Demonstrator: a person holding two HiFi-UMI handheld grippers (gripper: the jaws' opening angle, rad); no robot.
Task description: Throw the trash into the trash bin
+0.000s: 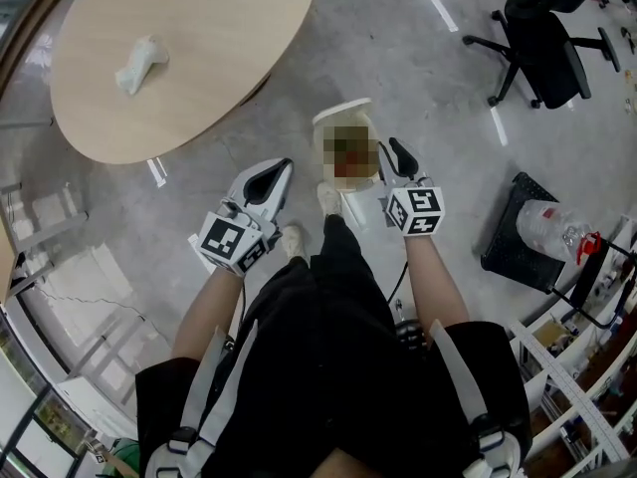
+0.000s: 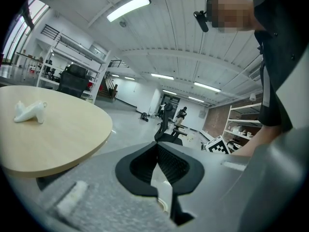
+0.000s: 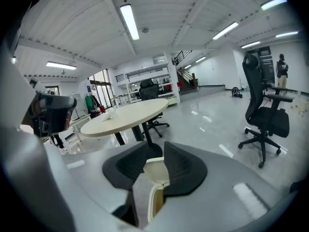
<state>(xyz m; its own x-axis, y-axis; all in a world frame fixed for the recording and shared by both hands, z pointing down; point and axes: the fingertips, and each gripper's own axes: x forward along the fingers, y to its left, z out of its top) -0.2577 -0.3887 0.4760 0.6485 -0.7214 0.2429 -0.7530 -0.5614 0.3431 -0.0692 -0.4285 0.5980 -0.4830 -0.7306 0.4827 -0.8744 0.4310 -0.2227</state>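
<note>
A crumpled white piece of trash [image 1: 141,65] [image 2: 29,111] [image 3: 110,113] lies on the round wooden table [image 1: 219,48] [image 2: 58,134]. A cream trash bin [image 1: 343,127] [image 3: 154,197] with its lid up stands on the floor just ahead of my feet. My right gripper [image 1: 396,149] [image 3: 157,150] hangs over the bin's right edge, its jaws a narrow gap apart with nothing between them. To the left of the bin my left gripper [image 1: 282,167] [image 2: 155,146] is shut and empty, pointing toward the table.
A black office chair [image 1: 542,43] [image 3: 263,110] stands at the far right. A black crate [image 1: 513,237] with a plastic bottle [image 1: 552,229] on it sits on the floor at the right, beside white shelving [image 1: 587,366]. White tape lines mark the grey floor.
</note>
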